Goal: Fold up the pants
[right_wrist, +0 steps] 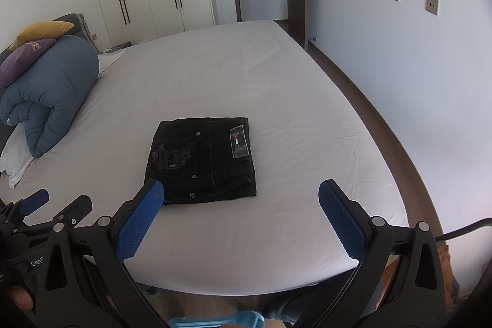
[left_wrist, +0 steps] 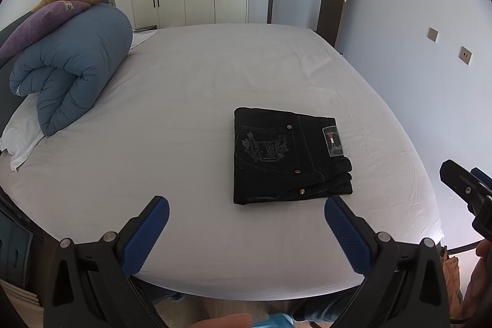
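Bedroom, white-sheeted bed (left_wrist: 184, 88) — rolled blue duvet (left_wrist: 70, 66) at its head. Black pants (left_wrist: 289, 156), folded into a compact square, lie mid-mattress. Left gripper (left_wrist: 246, 214) and right gripper (right_wrist: 241, 195) — both spread wide, empty, touching nothing, above the near edge.

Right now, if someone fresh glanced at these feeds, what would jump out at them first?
The black pants, already folded into a compact square, lie alone in the middle of the pale bed sheet, pocket embroidery and label facing up. At the bed's far left sits a rolled blue duvet with purple and yellow pillows stacked on it. The left gripper and right gripper both hang open, holding nothing.
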A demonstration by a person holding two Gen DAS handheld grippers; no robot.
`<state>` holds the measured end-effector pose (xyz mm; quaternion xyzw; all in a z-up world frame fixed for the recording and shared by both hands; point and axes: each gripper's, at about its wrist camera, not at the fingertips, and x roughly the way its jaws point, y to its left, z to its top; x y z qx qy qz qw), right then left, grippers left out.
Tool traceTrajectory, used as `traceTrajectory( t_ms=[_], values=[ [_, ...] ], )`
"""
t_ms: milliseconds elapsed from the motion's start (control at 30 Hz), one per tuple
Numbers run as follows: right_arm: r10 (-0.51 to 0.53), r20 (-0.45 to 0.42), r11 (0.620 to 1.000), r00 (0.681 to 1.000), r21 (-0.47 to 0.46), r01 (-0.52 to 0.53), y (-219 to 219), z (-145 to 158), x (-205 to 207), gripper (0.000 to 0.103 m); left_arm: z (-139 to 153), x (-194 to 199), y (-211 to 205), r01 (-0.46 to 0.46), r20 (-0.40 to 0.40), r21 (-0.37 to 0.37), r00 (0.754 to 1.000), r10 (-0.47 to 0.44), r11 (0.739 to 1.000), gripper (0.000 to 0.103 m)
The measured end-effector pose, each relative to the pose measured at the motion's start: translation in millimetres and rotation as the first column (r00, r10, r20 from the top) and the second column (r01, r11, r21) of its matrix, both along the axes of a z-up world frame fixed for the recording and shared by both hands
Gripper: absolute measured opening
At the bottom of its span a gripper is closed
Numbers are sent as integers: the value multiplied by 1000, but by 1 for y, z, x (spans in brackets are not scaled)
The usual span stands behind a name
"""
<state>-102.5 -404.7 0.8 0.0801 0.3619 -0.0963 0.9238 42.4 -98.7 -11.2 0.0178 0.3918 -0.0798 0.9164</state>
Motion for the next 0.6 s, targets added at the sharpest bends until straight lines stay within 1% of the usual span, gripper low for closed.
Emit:
traceTrajectory(
  t_ms=[600],
  values=[
    [1, -5, 1000, 1000, 3, -1, 3, -6, -3, 103, -1, 0, 0, 4, -2, -1, 1000, -4, 1000, 103]
  ],
)
